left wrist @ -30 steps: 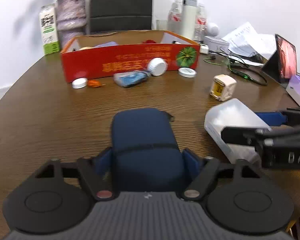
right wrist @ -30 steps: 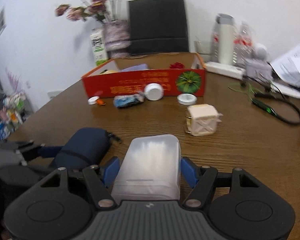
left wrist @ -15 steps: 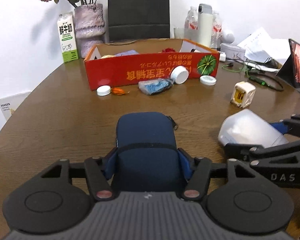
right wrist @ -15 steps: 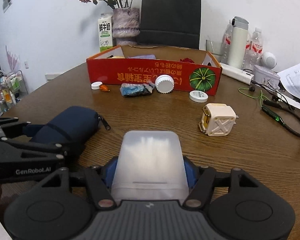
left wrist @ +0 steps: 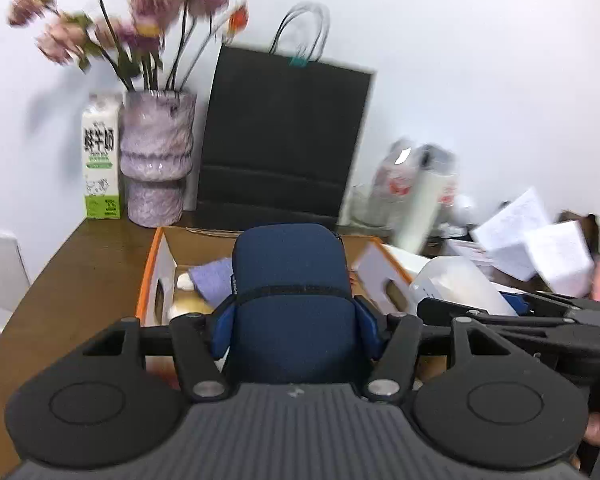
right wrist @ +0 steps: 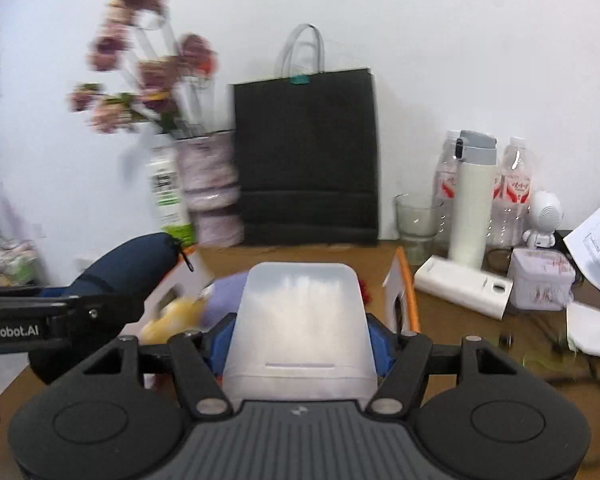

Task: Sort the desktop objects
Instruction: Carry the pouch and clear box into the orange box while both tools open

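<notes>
My left gripper (left wrist: 294,316) is shut on a dark blue zip pouch (left wrist: 290,276) and holds it in the air over the open cardboard box (left wrist: 150,276). My right gripper (right wrist: 302,332) is shut on a translucent white plastic container (right wrist: 302,312), also raised over the box (right wrist: 404,284). In the left wrist view the container (left wrist: 456,284) and right gripper are at the right. In the right wrist view the pouch (right wrist: 132,264) and left gripper are at the left. A purple cloth (left wrist: 212,280) and pale and yellow items lie in the box.
Behind the box stand a black paper bag (left wrist: 284,140), a vase of flowers (left wrist: 156,160) and a milk carton (left wrist: 100,160). At the back right are a white flask (right wrist: 472,200), water bottles, a glass (right wrist: 416,220), a white power strip (right wrist: 460,286), papers and cables.
Both grippers have lifted their objects off the table and carried them forward over the box. The loose items in front of the box have dropped out of view.
</notes>
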Motion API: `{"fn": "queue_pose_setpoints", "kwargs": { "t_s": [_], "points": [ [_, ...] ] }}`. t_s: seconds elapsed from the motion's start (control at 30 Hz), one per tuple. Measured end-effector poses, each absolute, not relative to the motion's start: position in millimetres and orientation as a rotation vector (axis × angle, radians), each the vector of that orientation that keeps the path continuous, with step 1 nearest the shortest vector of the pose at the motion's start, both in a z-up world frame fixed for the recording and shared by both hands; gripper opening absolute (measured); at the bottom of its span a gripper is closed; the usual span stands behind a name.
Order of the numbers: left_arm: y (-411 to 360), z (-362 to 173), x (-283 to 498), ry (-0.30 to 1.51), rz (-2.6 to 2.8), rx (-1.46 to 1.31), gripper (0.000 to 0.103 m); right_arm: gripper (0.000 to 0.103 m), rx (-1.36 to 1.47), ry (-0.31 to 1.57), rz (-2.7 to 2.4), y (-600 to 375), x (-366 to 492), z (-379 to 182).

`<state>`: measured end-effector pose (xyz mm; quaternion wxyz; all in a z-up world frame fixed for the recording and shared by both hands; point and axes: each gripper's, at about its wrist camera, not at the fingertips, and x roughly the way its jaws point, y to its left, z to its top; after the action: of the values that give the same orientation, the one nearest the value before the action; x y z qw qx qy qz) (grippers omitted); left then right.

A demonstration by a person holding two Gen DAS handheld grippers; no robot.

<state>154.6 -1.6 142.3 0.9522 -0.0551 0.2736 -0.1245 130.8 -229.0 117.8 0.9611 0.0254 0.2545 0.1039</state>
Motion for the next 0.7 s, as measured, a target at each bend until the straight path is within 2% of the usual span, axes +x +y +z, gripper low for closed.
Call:
{"fn": "queue_pose_setpoints", "kwargs": {
  "t_s": [0.17,0.3,0.47,0.53,0.67,0.7],
  "points": [
    [-13.2,108.2,268.0,0.714,-0.149,-0.148,0.061,0.064,0.066,0.686,0.135,-221.5,235.2,91.4],
    [-24.6,74.7,314.2,0.798,-0.092,-0.122,0.062,0.064,0.067,0.822,0.115,-213.7,281.3,54.3],
    [-31.9,66.3,306.0,0.786,-0.147,-0.086,0.066,0.065,0.085,0.86,0.127,-209.7,283.0,33.2],
    [-31.6,75.7,293.4,0.722,-0.121,-0.068,0.081,0.069,0.085,0.841,0.137,-213.0,275.6,37.2],
    [-17.7,103.1,268.5,0.659,-0.079,-0.136,0.085,0.077,0.086,0.773,0.136,-219.3,262.8,63.7],
    [-12.4,111.5,256.2,0.64,-0.076,-0.167,0.089,0.078,0.083,0.744,0.128,-222.3,256.3,73.5]
  ]
}}
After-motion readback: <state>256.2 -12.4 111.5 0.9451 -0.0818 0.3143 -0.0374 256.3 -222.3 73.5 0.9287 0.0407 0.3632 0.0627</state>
